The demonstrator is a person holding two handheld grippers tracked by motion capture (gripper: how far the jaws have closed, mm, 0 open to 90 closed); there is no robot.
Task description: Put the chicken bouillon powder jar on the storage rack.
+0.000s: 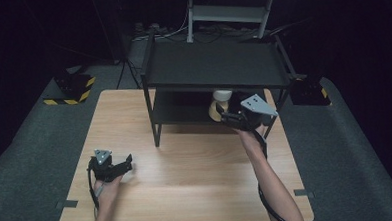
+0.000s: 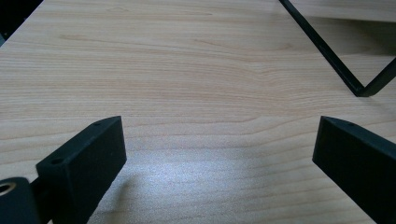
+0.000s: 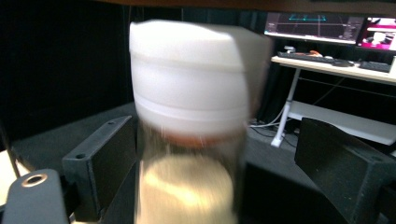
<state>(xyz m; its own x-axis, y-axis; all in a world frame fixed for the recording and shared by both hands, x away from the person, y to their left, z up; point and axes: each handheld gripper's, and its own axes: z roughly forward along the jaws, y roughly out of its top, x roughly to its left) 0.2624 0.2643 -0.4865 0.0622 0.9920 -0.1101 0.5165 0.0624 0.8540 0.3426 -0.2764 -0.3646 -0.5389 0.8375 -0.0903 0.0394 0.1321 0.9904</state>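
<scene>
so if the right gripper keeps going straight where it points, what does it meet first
Most likely the jar with the white lid: it stands between the open jaws of the right gripper, on the lower shelf. Blur leaves the exact gap unclear.

We see 1 clear jar [image 3: 189, 154] with a wide white lid [image 3: 191, 79] and pale tan contents, standing upright on the lower shelf [image 1: 181, 110] of the black rack [image 1: 214, 64], blurred, between our right tongs' [image 3: 212, 163] parted jaws.

Black left gripper [image 1: 128, 162], right gripper [image 1: 222, 112]; grey three-cornered plates, trailing black cables.
</scene>
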